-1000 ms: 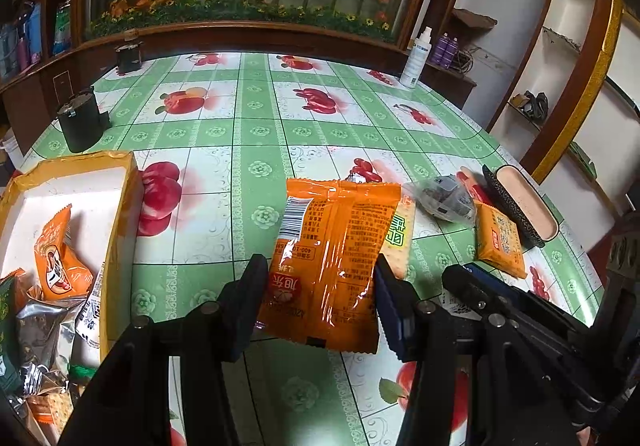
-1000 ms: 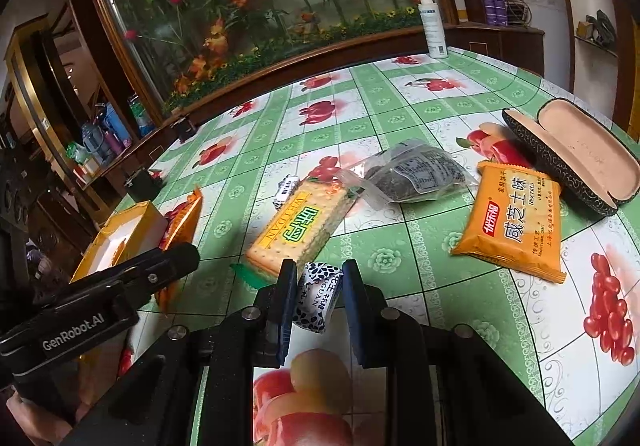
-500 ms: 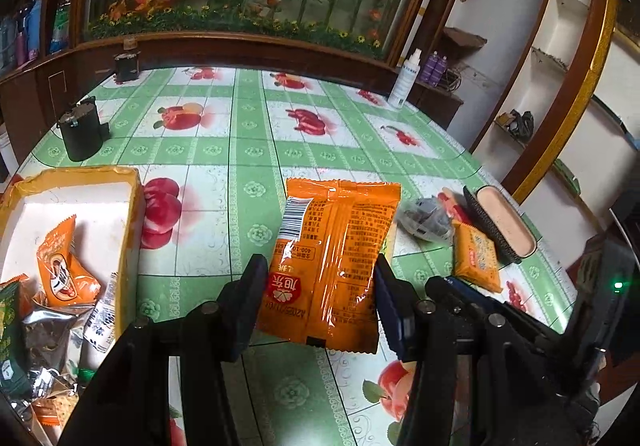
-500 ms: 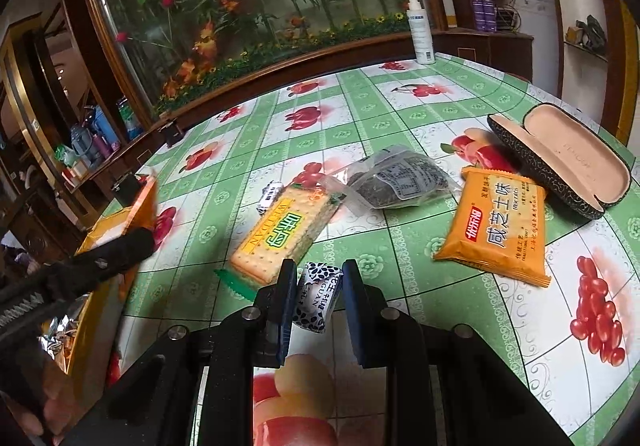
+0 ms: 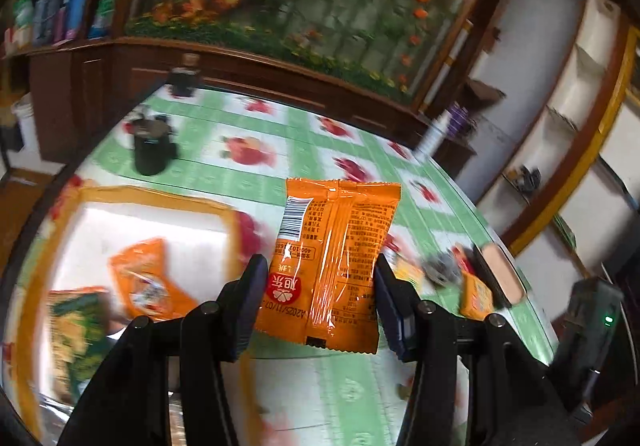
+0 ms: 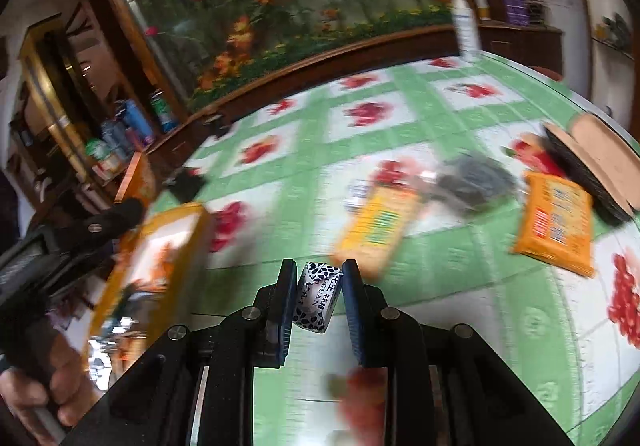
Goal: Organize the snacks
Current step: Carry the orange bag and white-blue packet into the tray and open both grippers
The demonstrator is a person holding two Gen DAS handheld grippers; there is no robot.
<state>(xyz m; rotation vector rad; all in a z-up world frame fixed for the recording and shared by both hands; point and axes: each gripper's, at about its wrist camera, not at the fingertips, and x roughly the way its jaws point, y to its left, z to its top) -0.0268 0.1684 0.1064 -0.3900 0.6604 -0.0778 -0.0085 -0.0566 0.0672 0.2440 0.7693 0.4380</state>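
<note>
Snack packet, orange (image 5: 334, 266), back side with barcode toward the camera, clamped by its lower half between the two fingers of the left tool (image 5: 318, 298); its upper half stands free above the fingertips. The packet hangs in the air over the bench (image 5: 248, 165), which is covered by a green-and-white cloth with red fruit prints. Below and to the left of the packet lies the yellow-rimmed box (image 5: 160, 201), white inside and blurred; in it an orange snack bag (image 5: 148, 282) and a green bag (image 5: 76, 326) can be made out. A black cylinder (image 5: 152, 149) stands on the bench beyond the box.

Small candy, wrapped in white with a dark petal pattern (image 6: 318, 298), pinched between the fingers of the right tool (image 6: 316, 286), both pads pressing on its sides; it too is clear of the bench. Beyond it on the cloth lie a yellow cracker pack (image 6: 376, 230), a clear bag with dark contents (image 6: 472, 181) just beside that, a second orange packet (image 6: 556, 221) further right, and an open glasses case (image 6: 596, 165) near the bench edge. In the right wrist view the box (image 6: 156, 250) appears at left, with a hand (image 6: 44, 386) gripping the handle of the left tool beside it.
</note>
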